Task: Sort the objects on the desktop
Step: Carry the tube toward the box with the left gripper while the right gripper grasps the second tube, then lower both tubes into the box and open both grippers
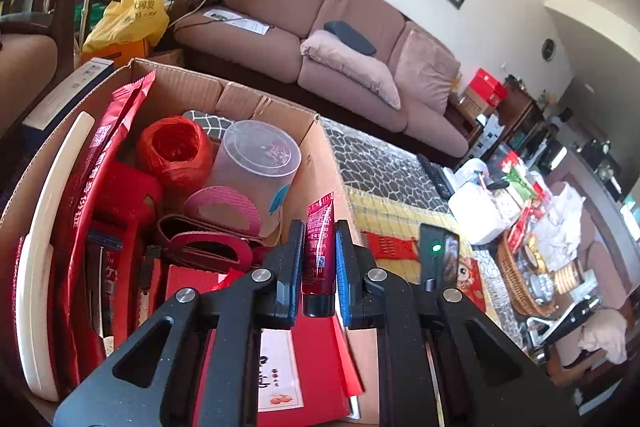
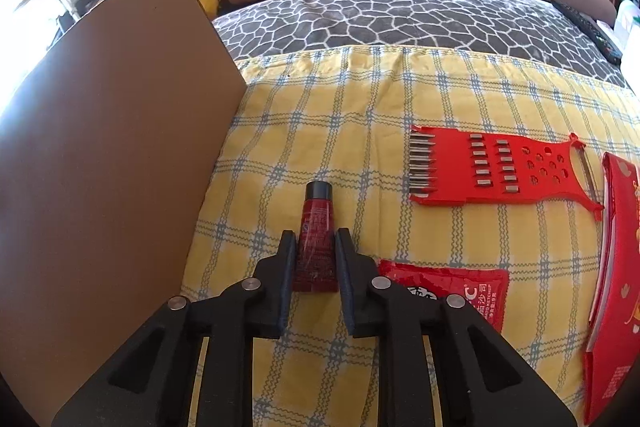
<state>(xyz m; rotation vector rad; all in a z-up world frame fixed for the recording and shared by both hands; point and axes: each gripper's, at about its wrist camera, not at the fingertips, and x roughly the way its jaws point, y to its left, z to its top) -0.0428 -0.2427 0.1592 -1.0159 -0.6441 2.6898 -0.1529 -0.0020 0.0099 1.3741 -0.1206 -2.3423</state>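
My left gripper (image 1: 319,247) is shut on a small red tube (image 1: 319,251) with a black cap and holds it above the right edge of the cardboard box (image 1: 308,131), which holds several red items, a red twine ball (image 1: 175,149) and a clear plastic tub (image 1: 256,163). My right gripper (image 2: 316,251) is closed around another red tube (image 2: 316,243) with a black cap that lies on the yellow checked cloth (image 2: 360,99), just right of the cardboard box wall (image 2: 112,155).
On the cloth lie a red grater (image 2: 500,167), a red ketchup sachet (image 2: 448,291) and a red carton (image 2: 616,267). A remote (image 2: 588,27) lies at the far right. A basket (image 1: 516,279), snacks and a sofa (image 1: 320,39) lie beyond.
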